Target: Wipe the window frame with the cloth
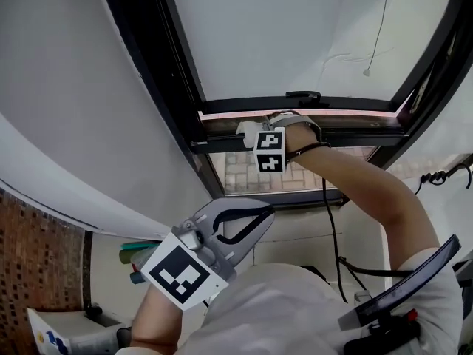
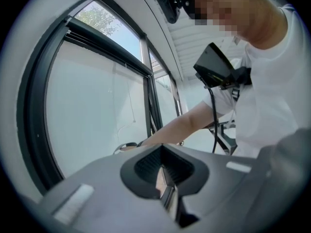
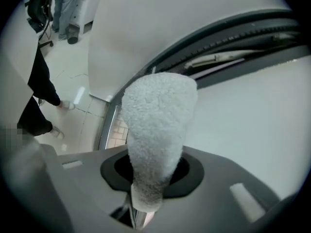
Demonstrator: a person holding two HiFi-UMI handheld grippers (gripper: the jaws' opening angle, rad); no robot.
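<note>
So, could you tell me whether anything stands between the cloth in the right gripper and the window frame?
Nothing visible does. The right gripper holds the cloth, and in the head view the cloth sits right at the window frame, on its horizontal rail. The left gripper hangs low by the person's body, shut and well clear.

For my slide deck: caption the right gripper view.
Right gripper clamps a fluffy white cloth, held up near the dark window frame.
</note>
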